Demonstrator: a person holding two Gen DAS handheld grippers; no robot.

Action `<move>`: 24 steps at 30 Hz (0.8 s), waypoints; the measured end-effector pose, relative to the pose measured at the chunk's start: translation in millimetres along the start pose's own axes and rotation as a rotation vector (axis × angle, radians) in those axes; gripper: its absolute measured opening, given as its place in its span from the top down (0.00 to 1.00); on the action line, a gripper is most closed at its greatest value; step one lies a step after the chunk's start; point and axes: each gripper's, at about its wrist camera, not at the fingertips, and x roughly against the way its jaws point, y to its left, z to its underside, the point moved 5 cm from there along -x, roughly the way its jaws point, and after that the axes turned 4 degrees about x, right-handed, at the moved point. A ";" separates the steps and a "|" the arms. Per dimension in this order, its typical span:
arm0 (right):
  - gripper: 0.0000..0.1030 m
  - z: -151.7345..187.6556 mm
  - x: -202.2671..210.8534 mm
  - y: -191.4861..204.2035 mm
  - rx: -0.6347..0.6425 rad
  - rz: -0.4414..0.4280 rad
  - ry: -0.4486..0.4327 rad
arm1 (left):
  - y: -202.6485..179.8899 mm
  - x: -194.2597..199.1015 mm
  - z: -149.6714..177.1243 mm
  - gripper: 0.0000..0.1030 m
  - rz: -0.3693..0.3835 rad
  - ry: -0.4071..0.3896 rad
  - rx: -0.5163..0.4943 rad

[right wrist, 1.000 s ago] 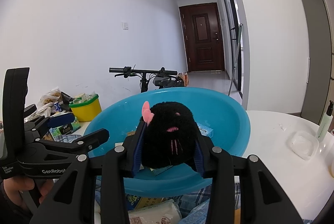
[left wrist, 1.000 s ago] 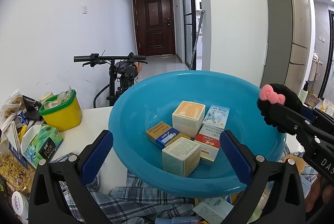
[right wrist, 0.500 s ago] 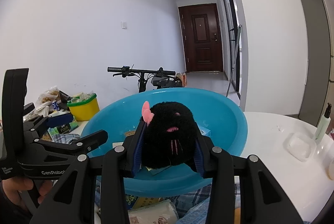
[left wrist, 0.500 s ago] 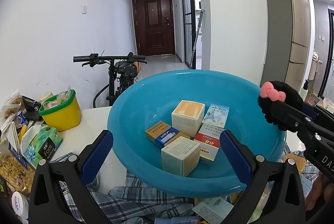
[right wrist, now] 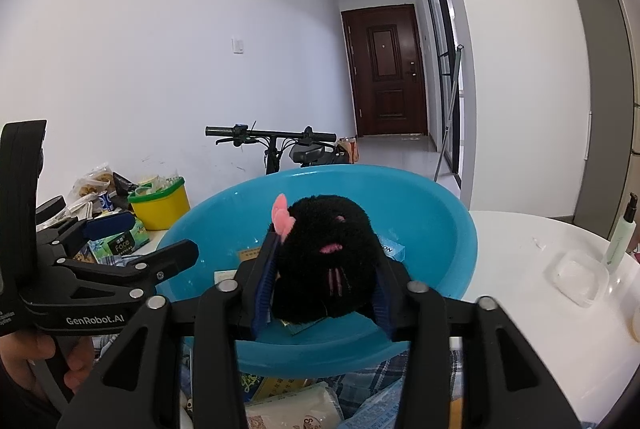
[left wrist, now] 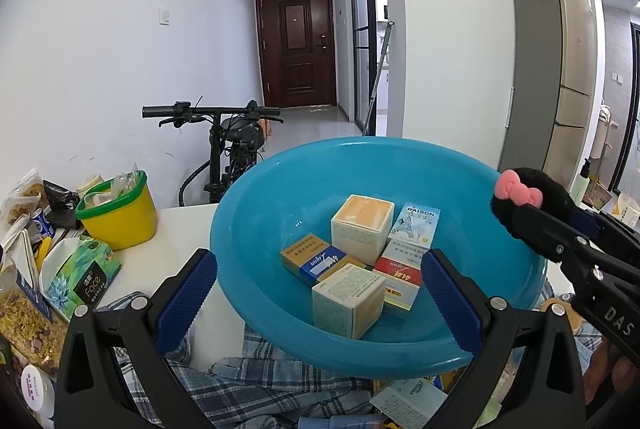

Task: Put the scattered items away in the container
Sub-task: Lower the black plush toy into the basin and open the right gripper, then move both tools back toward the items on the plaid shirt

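At centre frame of my right wrist view, my right gripper (right wrist: 324, 269) is opening, black plush toy (right wrist: 324, 261) still between its pads, over the blue basin (right wrist: 440, 229). My left gripper (left wrist: 320, 289) gapes wide, empty, before the basin's boxes (left wrist: 356, 253).

The white table (right wrist: 516, 293) carries a blue basin (left wrist: 256, 229) just ahead of the tool, a yellow tub (left wrist: 120, 221) left, a checked cloth (left wrist: 256, 389) below

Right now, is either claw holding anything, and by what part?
The right claw has the black plush toy between its opening jaws, by its sides, over the blue basin. The left claw holds nothing.
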 end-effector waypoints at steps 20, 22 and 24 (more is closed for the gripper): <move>0.00 6.1 1.6 2.0 0.032 0.046 0.027 | -2.4 -5.3 6.3 0.00 -0.063 0.044 -0.007; 0.00 7.1 -0.2 1.2 0.024 0.039 0.037 | -1.2 -5.7 5.6 0.00 -0.084 0.044 -0.010; 0.00 8.2 -2.9 1.5 0.026 0.040 0.049 | -0.5 -5.2 5.1 0.00 -0.088 0.044 -0.006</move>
